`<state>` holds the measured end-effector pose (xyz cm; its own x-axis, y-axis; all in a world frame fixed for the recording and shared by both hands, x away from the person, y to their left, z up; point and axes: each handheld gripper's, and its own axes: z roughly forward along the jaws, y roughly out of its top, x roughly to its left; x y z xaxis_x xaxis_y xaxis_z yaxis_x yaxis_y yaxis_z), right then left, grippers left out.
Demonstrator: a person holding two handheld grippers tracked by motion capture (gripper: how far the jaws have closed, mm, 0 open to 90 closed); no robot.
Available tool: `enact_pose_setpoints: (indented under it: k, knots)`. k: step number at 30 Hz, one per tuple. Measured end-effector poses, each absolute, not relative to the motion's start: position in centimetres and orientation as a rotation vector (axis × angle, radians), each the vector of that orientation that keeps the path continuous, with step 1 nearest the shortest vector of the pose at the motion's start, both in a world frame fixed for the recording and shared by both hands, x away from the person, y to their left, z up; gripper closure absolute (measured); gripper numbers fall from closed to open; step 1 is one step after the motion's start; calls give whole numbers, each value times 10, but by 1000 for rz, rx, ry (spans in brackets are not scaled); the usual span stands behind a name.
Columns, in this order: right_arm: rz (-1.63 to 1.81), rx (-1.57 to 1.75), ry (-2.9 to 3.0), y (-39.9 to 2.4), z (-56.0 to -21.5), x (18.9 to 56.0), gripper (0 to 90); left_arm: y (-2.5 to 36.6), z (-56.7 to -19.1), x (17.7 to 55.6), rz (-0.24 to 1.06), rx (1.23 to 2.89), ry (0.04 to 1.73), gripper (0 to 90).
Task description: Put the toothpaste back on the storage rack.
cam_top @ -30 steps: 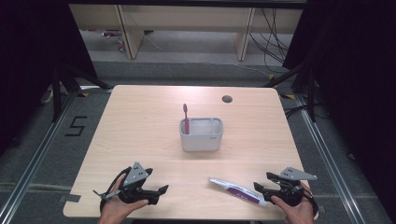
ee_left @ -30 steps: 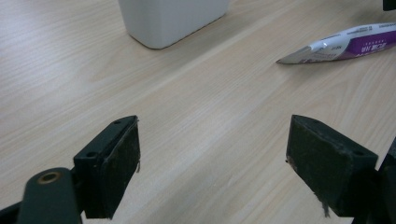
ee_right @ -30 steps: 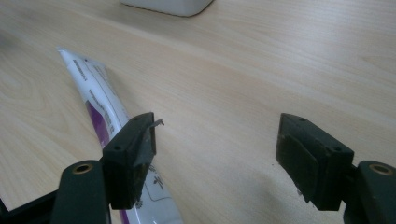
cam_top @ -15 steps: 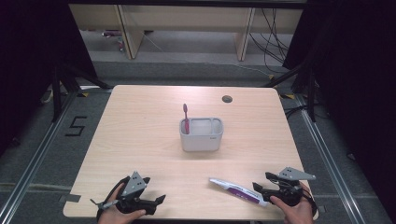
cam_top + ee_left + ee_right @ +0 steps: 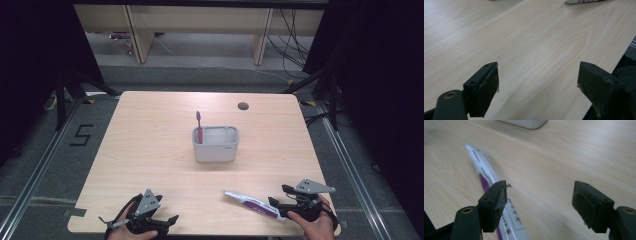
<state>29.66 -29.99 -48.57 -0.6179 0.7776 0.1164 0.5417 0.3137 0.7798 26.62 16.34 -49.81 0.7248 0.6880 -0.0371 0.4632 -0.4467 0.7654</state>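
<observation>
1. The toothpaste tube (image 5: pixel 254 204) was lying flat on the table (image 5: pixel 150 150), white with a purple stripe. It sat well in front of the grey holder (image 5: pixel 216 145), toward the person's edge and a bit off to the right.
2. The right claw (image 5: pixel 278 202) sat low at the tube's near end, with its jaws spread wide and nothing pinched between them. They had just been opening a touch more.
3. From the right gripper view the tube (image 5: pixel 496 202) ran past the outer side of one jaw, very close to it, and I couldn't tell if they actually touched. The gap between the jaws of the right claw (image 5: pixel 539 202) just had bare wood under it.
4. The left claw (image 5: pixel 167 221) was down at the table's near edge, well left of the tube and well apart from it. A hand (image 5: pixel 131 234) was wrapped around its body.
5. In the left gripper view the left claw (image 5: pixel 537 82) was spread open too, holding nothing, with plain tabletop between the jaws. The crimped tip of the tube (image 5: pixel 584 1) poked in at the very top.
6. The holder stood roughly mid-table, far beyond the tube. A red toothbrush (image 5: pixel 199 126) stood upright in its left compartment.
7. A small round hole (image 5: pixel 243 106) sat in the tabletop further back, behind the holder and slightly right.
</observation>
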Motion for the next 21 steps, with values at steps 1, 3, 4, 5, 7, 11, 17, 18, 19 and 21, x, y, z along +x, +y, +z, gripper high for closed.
enact_pose_setpoints:
  k: [1, 3, 4, 5, 7, 11, 17, 18, 19, 21]
  knots:
    - [1205, 1197, 2315, -298, -485, 296, 273, 164, -498, 267, 361, 2129, 871, 170]
    - [1178, 1173, 2352, -294, -483, 295, 272, 164, -499, 267, 357, 2131, 867, 168]
    - [1161, 1138, 2355, -292, -482, 295, 272, 163, -499, 267, 353, 2128, 868, 168]
    - [1147, 1155, 2379, -289, -480, 292, 272, 164, -498, 267, 361, 2133, 868, 168]
    - [1150, 1116, 2396, -285, -478, 292, 274, 164, -499, 267, 356, 2129, 864, 168]
    - [1130, 1125, 2403, -279, -472, 289, 274, 166, -498, 268, 353, 2129, 865, 168]
    - [1052, 1013, 2462, -266, -469, 292, 275, 165, -498, 267, 359, 2102, 880, 168]
    - [1052, 1013, 2462, -266, -469, 292, 275, 165, -498, 267, 359, 2102, 880, 168]
    - [1019, 960, 2490, -261, -470, 294, 279, 165, -497, 267, 360, 2100, 880, 168]
    - [985, 923, 2520, -256, -471, 295, 283, 165, -498, 267, 359, 2093, 881, 168]
